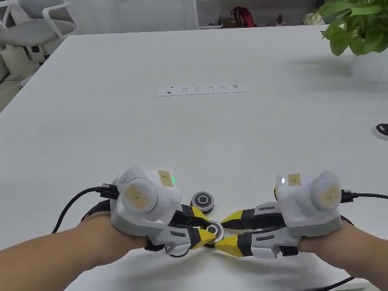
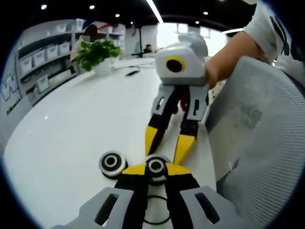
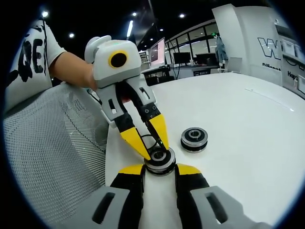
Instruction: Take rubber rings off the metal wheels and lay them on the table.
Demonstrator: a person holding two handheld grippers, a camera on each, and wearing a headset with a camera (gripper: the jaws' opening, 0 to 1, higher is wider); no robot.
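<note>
Two claws pinching one wheel (image 1: 212, 230).
My left claw (image 2: 156, 169) and right claw (image 3: 160, 168) clamp stiff metal; ring (image 3: 153, 166) judged soft, stretchy: hook its edge.

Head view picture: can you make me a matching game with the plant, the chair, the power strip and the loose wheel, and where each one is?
Things:
1. plant
2. chair
3. power strip
4. loose wheel

Places:
a. flat on the table, in the middle, far off
b. just beyond where the left gripper and right gripper meet on the held wheel
c. top right corner
d. top left corner, past the table

Pairs: 1-c, 2-d, 3-a, 4-b
</note>
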